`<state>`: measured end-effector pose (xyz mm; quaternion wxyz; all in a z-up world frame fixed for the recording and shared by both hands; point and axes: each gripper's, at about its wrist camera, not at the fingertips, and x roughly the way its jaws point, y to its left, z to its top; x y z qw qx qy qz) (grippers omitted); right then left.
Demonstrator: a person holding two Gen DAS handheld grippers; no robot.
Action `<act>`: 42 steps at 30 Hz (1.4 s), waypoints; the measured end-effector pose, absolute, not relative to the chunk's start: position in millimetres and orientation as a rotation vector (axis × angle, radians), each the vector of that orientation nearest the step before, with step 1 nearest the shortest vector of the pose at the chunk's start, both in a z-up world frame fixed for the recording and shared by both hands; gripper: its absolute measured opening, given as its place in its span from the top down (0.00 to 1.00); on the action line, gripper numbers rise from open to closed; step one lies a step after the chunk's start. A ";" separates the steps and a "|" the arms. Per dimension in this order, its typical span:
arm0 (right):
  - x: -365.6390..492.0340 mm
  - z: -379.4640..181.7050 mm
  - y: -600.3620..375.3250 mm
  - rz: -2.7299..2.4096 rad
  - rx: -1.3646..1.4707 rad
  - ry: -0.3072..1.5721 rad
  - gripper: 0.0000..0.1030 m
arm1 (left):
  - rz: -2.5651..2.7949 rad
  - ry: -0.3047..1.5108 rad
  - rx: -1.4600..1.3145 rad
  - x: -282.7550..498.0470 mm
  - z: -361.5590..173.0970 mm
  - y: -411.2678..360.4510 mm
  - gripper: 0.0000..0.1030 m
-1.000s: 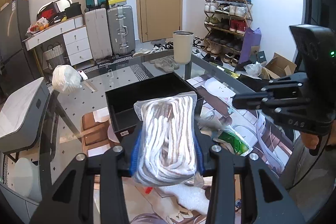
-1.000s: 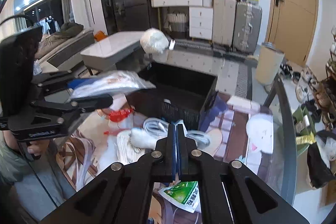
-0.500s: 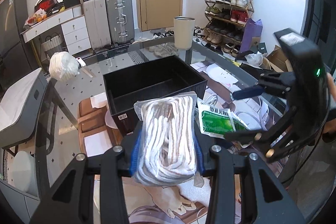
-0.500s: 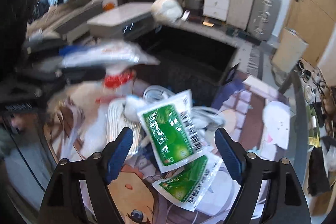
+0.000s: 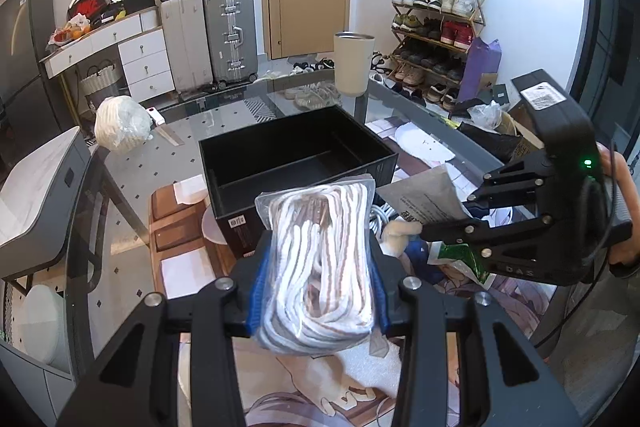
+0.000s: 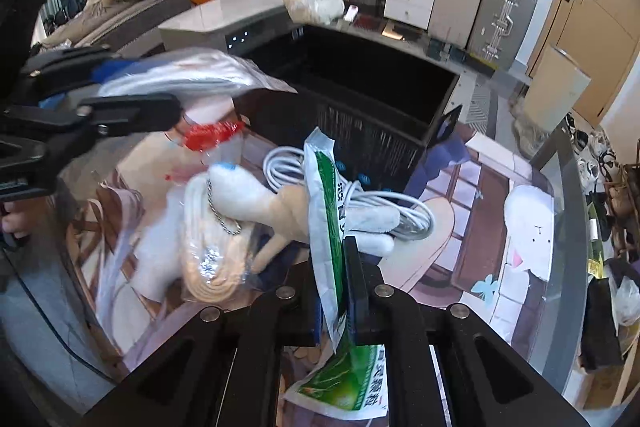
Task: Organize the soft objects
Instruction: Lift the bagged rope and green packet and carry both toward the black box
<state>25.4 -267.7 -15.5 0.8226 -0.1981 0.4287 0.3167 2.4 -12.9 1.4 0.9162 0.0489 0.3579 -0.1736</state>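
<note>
My left gripper (image 5: 318,267) is shut on a clear bag of white and brown striped cloth (image 5: 320,259), held just in front of the open black box (image 5: 296,155). My right gripper (image 6: 334,267) is shut on a green and white sachet (image 6: 326,203), held edge-up above the mat; from the left wrist view the sachet (image 5: 424,199) shows its grey back, to the right of the box. On the mat lie a plush toy (image 6: 260,199), a coiled white cable (image 6: 400,207) and a bagged cream cord (image 6: 208,259).
A second green sachet (image 6: 344,379) lies on the mat under my right gripper. A white wrapped ball (image 5: 120,123) and a beige cup (image 5: 354,63) stand on the glass table beyond the box. A chair (image 5: 36,187) is at the left.
My right gripper has closed on the green sachet and lifted it upright. The left gripper still holds the cloth bag, and the box looks nearer.
</note>
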 end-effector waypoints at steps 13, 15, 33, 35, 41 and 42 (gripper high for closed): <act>13.5 37.7 -273.6 0.705 -0.292 0.716 0.92 | -0.358 0.677 0.075 1.0 14.4 -11.1 0.61; 11.8 46.2 -272.9 0.709 -0.278 0.681 0.92 | -0.356 0.662 0.071 1.9 18.6 -11.1 0.61; 20.0 12.6 -264.1 0.705 -0.368 0.890 0.89 | -0.350 0.621 0.059 6.3 23.7 -5.8 0.61; 21.6 14.5 -265.7 0.718 -0.359 0.904 0.89 | -0.354 0.627 0.058 6.2 22.8 -6.0 0.61; 18.5 8.6 -259.3 0.730 -0.406 0.914 0.92 | -0.360 0.624 0.062 5.5 23.9 -10.7 0.61; 18.4 8.2 -259.1 0.725 -0.411 0.913 0.92 | -0.361 0.624 0.065 5.2 23.5 -11.3 0.61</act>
